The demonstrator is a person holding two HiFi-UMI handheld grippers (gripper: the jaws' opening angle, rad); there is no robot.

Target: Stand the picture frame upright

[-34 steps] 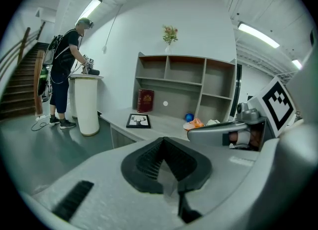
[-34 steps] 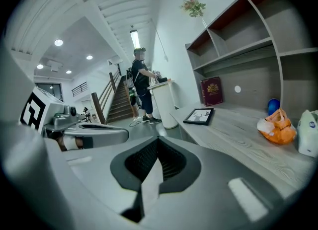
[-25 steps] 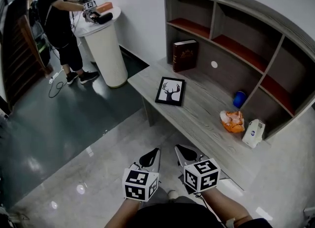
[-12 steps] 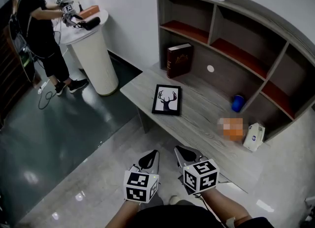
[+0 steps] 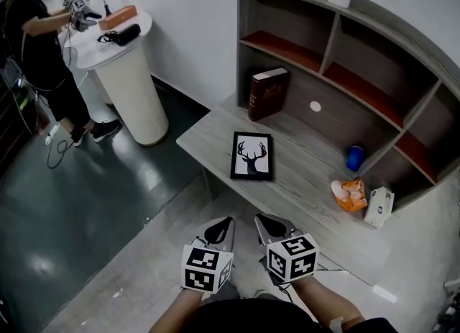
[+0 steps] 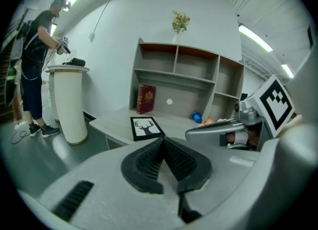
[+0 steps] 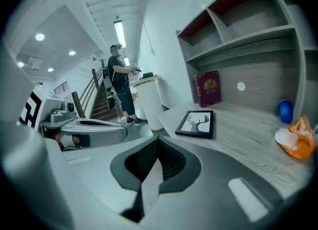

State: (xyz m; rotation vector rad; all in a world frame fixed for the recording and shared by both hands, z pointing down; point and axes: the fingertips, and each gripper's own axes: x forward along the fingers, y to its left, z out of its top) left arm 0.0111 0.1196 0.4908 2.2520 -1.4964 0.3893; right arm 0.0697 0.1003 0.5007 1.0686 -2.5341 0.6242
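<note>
The picture frame (image 5: 251, 157) lies flat on the desk (image 5: 309, 189). The left gripper (image 5: 227, 221) and right gripper (image 5: 260, 218) hang before it, fingers together, empty.

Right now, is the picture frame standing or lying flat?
Lying flat: the picture frame rests face up on the desk, its deer print fully visible from above.

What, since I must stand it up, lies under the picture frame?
The picture frame lies flat, face up, on the grey wooden desk. Only bare desk shows round its edges; its back, and any stand there, is covered.
</note>
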